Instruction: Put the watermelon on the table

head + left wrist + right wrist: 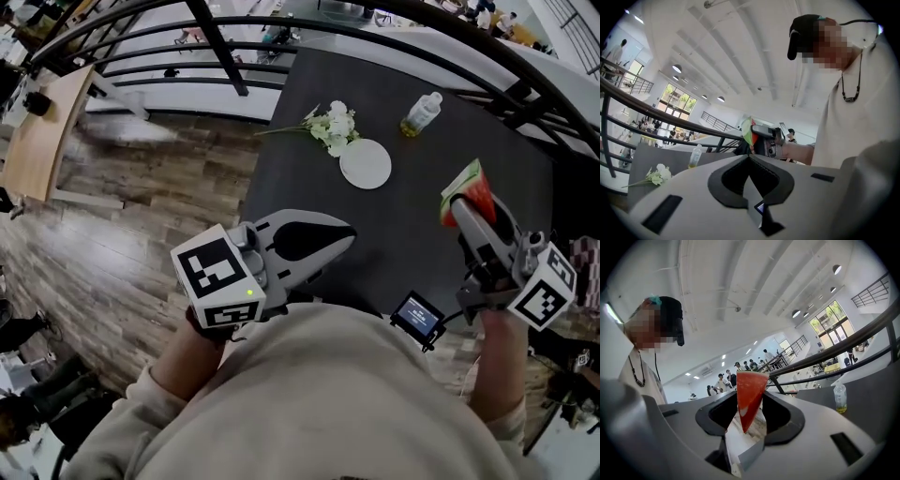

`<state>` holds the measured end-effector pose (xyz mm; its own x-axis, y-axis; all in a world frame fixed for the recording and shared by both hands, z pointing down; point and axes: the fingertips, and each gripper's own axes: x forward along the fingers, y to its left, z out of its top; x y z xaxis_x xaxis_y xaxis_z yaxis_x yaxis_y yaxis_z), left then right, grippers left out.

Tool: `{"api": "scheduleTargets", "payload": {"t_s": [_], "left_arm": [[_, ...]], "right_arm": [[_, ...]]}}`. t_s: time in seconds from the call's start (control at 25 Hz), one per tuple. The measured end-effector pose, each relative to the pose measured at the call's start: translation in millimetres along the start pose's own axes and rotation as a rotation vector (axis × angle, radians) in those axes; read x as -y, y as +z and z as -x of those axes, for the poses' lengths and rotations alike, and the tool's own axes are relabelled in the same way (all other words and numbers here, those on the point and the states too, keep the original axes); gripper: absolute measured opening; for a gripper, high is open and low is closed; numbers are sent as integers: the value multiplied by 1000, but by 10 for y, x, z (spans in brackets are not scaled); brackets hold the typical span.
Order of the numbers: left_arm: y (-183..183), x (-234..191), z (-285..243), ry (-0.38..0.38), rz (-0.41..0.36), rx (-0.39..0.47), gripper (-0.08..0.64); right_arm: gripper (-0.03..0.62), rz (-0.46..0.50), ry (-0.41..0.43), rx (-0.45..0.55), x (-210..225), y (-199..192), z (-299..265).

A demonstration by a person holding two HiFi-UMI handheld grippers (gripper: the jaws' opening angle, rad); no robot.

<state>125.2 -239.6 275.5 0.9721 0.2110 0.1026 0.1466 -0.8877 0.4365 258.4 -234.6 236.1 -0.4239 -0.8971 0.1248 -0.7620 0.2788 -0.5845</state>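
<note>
Right gripper [466, 211] is clamped on the watermelon slice [464, 190], w/ the pointed red end back toward the gripper body & the green rind at the far end. The slice is held up over the right part of the dark table [403, 253], not set on it. Left gripper [349, 231] hovers over the table's near-left edge, jaws closed together w/ nothing btwn them. Further back on the table are a white plate [366, 164], flowers [333, 125] just beside it & a bottle [422, 114] off to the right.
</note>
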Motion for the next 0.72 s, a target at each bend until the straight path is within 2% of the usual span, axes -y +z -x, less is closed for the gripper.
{"api": "scheduleTargets", "payload": {"t_s": [0.24,0.48,0.72], "left_arm": [[36,10,155,57,15,53,6],[-176,-4,150,89,49,55,6],[-187,-9,132,119,49,57,6]], "right_arm": [[178,1,-2,-39,129,-53,-121],[178,21,17,-74,346,-136,-293],[178,31,8,-126,617,-282,-461]]}}
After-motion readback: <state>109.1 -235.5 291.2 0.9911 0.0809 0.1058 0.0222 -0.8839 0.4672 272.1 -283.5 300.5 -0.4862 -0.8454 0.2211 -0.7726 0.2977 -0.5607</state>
